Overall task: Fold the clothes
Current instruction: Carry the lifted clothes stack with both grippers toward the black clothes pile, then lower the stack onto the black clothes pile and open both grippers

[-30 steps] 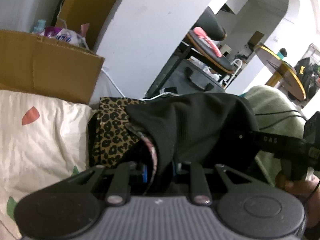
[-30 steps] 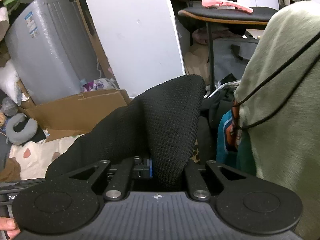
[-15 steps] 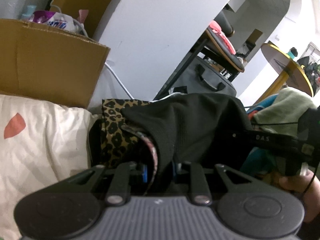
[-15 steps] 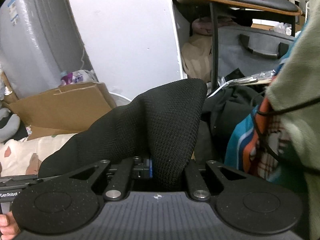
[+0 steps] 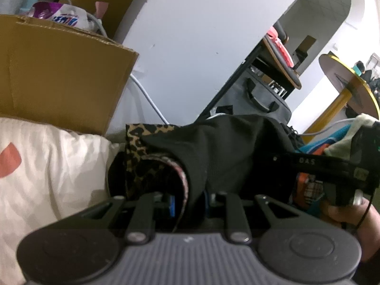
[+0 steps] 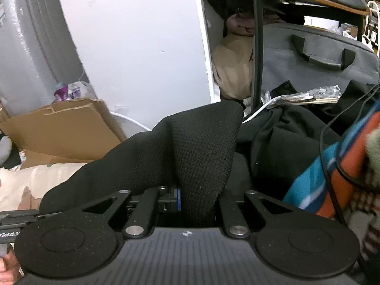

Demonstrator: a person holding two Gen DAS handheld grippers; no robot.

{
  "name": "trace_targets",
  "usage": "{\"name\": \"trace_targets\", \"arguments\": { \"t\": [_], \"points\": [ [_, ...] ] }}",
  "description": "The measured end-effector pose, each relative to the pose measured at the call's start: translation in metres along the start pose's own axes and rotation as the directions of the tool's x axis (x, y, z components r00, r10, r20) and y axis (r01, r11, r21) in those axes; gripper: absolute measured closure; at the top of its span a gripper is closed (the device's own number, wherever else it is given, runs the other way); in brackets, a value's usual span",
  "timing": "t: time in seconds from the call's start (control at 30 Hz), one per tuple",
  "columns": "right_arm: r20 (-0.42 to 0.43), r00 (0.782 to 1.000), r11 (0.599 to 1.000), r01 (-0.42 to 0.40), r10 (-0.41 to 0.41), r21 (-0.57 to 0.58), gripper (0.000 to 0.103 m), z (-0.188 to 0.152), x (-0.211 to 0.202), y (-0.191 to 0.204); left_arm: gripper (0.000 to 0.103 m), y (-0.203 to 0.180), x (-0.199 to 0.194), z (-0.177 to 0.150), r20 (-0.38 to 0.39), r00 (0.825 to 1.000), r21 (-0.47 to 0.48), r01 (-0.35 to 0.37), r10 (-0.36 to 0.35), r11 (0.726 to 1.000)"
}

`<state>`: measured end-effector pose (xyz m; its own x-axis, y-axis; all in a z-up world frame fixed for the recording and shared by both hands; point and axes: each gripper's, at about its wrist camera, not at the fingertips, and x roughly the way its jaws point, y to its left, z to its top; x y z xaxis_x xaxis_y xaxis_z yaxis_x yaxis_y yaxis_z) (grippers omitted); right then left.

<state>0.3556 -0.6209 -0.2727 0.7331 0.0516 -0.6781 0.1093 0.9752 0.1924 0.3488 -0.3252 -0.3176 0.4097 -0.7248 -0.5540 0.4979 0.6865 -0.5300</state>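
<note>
both hand-held grippers are clamped on one black knit garment (image 6: 197, 147): the left hand-held gripper (image 5: 190, 197) pinches an edge where a pinkish patterned lining shows, and the right hand-held gripper (image 6: 197, 199) bites a thick bunched fold. the garment hangs between them, held up above a cream bedsheet (image 5: 47, 166), just beside a leopard-print cloth (image 5: 135, 142) and a heap of other clothes (image 6: 308, 178). risk, as i judge it: the bunched bite could slip or let layers slide unevenly, giving a crooked fold, and the hem could drag the leopard-print cloth along. its long axis seems to run side to side between the grippers; which end is the neck i cannot tell.
</note>
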Motion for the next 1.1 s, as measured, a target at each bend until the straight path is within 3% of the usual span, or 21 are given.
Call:
{"name": "trace_targets", "arguments": {
  "t": [0.47, 0.77, 0.87, 1.0, 1.1],
  "points": [
    [-0.052, 0.996, 0.997, 0.068, -0.069, -0.034, 0.091, 0.006, 0.081, -0.013, 0.081, 0.029, 0.048, 0.004, -0.036, 0.997, -0.033, -0.068, 0.067, 0.997],
    [-0.067, 0.985, 0.984, 0.154, -0.16, -0.088, 0.065, 0.008, 0.131, -0.017, 0.079, 0.042, 0.061, 0.002, -0.055, 0.996, -0.051, -0.077, 0.075, 0.996],
    [-0.043, 0.966, 0.963, 0.25, -0.255, -0.1, 0.063, 0.016, 0.137, -0.024, 0.078, 0.044, 0.062, 0.003, -0.06, 0.996, -0.045, -0.075, 0.072, 0.996],
    [-0.043, 0.957, 0.955, 0.282, -0.287, -0.096, 0.063, 0.027, 0.138, -0.035, 0.073, 0.048, 0.061, 0.007, -0.076, 0.996, -0.067, -0.058, 0.053, 0.996],
    [-0.013, 0.964, 0.96, 0.263, -0.265, -0.095, 0.063, 0.03, 0.124, -0.035, 0.072, 0.049, 0.057, 0.012, -0.091, 0.995, -0.072, -0.045, 0.038, 0.996]
  ]
}}
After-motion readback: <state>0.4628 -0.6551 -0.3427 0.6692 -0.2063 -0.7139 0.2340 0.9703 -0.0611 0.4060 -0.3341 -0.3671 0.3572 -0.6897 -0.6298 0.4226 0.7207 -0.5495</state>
